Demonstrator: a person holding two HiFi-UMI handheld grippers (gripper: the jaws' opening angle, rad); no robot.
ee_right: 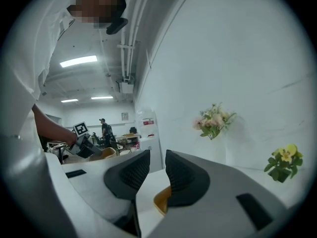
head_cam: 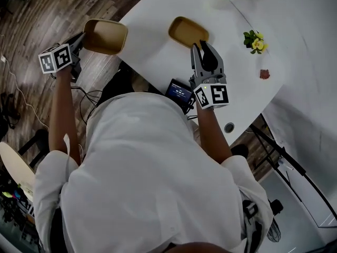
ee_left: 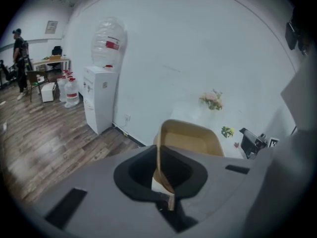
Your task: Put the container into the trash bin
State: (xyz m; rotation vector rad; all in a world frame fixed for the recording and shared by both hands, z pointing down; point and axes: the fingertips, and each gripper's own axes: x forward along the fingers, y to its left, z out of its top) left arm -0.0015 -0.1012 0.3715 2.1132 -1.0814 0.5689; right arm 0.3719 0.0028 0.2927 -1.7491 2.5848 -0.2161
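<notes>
Left tool (ee_left: 163, 185) is clamped on the rim of the tan container (head_cam: 107, 36). In head view the container sticks out at the tool's 1 o'clock, off the tabletop (head_cam: 152, 54) edge and above the wood floor (head_cam: 47, 15). Right tool (head_cam: 203, 46): jaws apart, nothing between them. Second tan dish (head_cam: 188, 31) lies on the tabletop at its 11 o'clock, just beside the tips. Red label on the water-cooler bottle (ee_left: 109, 36) is unreadable.
</notes>
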